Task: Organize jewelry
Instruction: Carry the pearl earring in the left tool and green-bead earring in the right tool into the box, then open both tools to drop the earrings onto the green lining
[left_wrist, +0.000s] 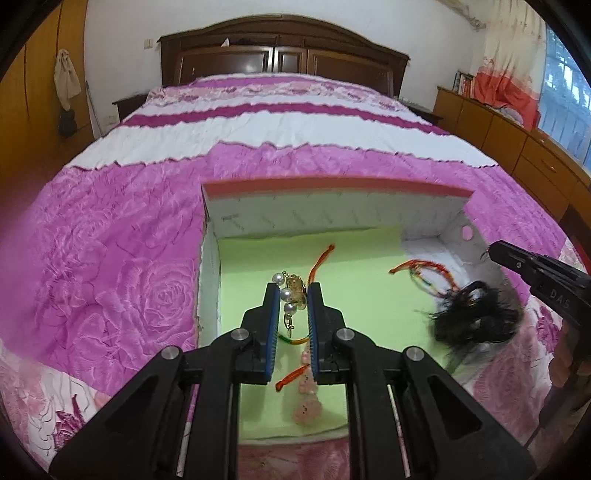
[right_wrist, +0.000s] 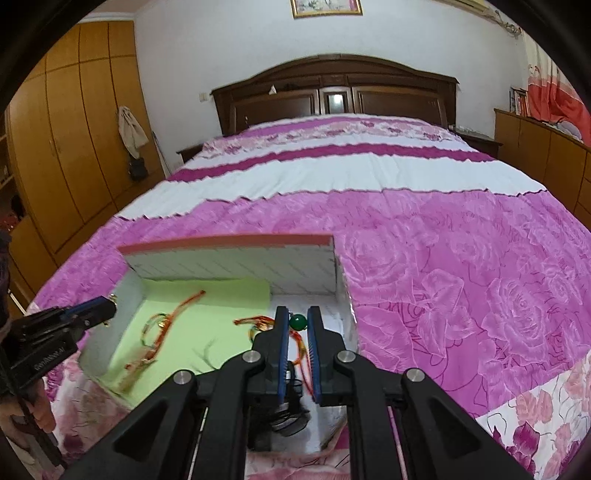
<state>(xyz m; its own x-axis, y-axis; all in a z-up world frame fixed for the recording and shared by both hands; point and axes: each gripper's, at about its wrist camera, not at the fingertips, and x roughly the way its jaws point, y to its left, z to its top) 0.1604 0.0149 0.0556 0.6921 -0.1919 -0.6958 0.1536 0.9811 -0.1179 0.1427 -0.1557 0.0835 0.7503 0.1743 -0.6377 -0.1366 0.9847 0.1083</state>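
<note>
Nearest the left camera, the left gripper (left_wrist: 292, 295) hangs over the left part of a white box (left_wrist: 332, 206) that sits on the bed (left_wrist: 110, 240). Its jaws stand slightly apart, with a pearl and gold chain (left_wrist: 290, 299) running between them; whether the pads actually pinch the chain or only bracket it I cannot tell. Below the chain, on the green liner (left_wrist: 369, 295) of the box, lie a red cord (left_wrist: 319, 260) and a pale pink bead piece (left_wrist: 308, 398).

Further right on the liner lies a bracelet of red and coloured threads (left_wrist: 421, 273), and beside it a black tassel (left_wrist: 476, 317) near the box's right wall. From the right camera, the right gripper (right_wrist: 297, 325) hovers over that right side, jaws a little apart with a green bead (right_wrist: 297, 322) between the tips and red thread trailing down between the pads; a firm hold cannot be confirmed.

As a judgement, the sorting looks well advanced: every piece in view is already inside the box and nothing lies loose on the bedspread. What seems left is setting down the two pieces at the grippers and perhaps untangling the cords.
</note>
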